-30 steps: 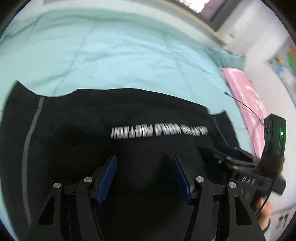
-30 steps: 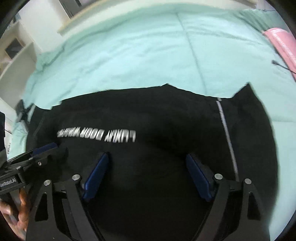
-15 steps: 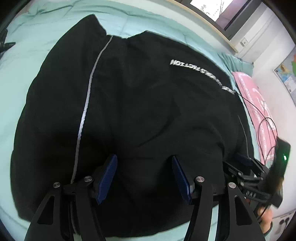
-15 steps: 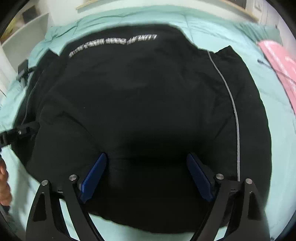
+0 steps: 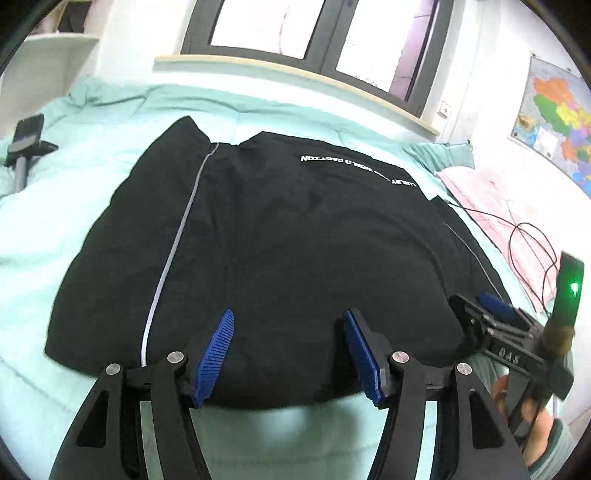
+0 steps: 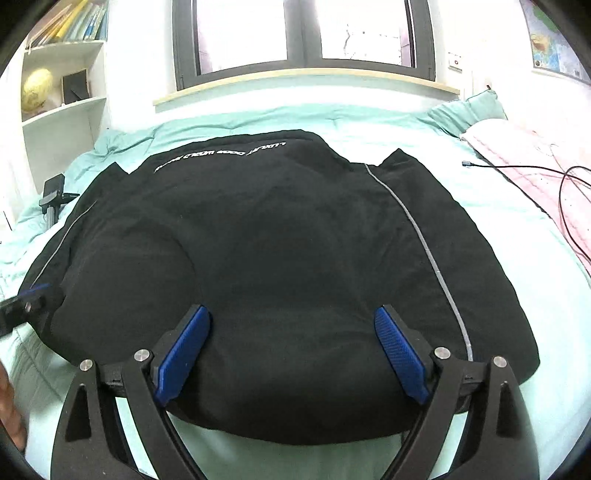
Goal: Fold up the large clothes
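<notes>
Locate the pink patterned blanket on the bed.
In both wrist views, the pink patterned blanket lies along the bed's right side, beside the black printed garment, black cables across it.

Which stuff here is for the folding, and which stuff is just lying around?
For the folding:
black garment, spread on the bed
left gripper, open
right gripper, open

Just lying around:
pink blanket
black cable
phone stand
globe
books
wall map

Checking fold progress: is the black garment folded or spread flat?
Folded once, it seems: the garment lies doubled and puffy on the bed, its lettering upside down at the far edge. Both grippers are open, off it.
</notes>
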A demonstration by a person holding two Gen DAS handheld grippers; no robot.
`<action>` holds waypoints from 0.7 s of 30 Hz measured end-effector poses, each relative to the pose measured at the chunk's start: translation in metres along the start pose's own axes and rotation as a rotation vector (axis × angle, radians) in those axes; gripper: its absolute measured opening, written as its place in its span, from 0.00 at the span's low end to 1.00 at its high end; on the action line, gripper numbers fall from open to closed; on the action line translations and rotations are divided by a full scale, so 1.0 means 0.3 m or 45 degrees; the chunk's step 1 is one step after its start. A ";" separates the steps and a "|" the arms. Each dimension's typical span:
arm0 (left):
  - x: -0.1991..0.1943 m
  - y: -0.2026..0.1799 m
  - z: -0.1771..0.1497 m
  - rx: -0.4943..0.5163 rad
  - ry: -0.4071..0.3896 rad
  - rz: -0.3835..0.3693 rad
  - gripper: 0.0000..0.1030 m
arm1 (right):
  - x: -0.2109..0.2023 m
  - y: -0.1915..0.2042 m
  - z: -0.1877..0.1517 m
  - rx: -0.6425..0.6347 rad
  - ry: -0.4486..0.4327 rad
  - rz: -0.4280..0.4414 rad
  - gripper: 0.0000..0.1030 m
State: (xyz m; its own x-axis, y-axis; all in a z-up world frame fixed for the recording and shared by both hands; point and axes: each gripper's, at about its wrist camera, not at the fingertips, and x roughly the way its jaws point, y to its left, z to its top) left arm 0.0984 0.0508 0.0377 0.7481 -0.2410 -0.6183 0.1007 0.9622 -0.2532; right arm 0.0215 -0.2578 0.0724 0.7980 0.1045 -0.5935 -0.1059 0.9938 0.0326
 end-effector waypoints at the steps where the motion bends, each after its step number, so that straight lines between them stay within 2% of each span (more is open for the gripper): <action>1: -0.017 -0.009 0.005 0.022 0.009 -0.001 0.62 | -0.005 -0.005 0.000 0.007 0.009 0.002 0.89; 4: -0.075 -0.024 0.019 0.100 0.030 -0.037 0.62 | -0.042 -0.017 -0.002 0.054 0.041 0.044 0.89; 7: -0.111 -0.017 0.064 0.118 0.050 -0.052 0.62 | -0.103 -0.050 0.011 0.093 0.076 0.124 0.89; 10: -0.132 0.058 0.146 0.020 0.106 -0.099 0.62 | -0.172 -0.132 0.058 0.139 0.074 0.091 0.90; 13: -0.159 0.170 0.225 -0.102 0.079 -0.096 0.63 | -0.207 -0.273 0.139 0.252 0.052 0.052 0.90; 14: -0.155 0.206 0.248 -0.129 0.073 -0.092 0.70 | -0.214 -0.324 0.159 0.294 0.056 0.052 0.90; 15: -0.143 0.245 0.271 -0.155 0.078 -0.092 0.75 | -0.210 -0.379 0.179 0.344 0.064 0.052 0.90; 18: -0.067 0.363 0.320 -0.243 0.157 -0.126 0.75 | -0.152 -0.525 0.214 0.461 0.142 0.046 0.91; 21: 0.027 0.454 0.336 -0.325 0.233 -0.174 0.75 | -0.084 -0.600 0.207 0.523 0.218 0.103 0.91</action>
State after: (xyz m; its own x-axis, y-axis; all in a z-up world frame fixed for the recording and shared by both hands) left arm 0.1842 0.1928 0.0731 0.6069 -0.4065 -0.6830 0.0072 0.8621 -0.5067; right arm 0.0572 -0.4370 0.1314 0.6835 0.2089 -0.6994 0.1080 0.9187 0.3800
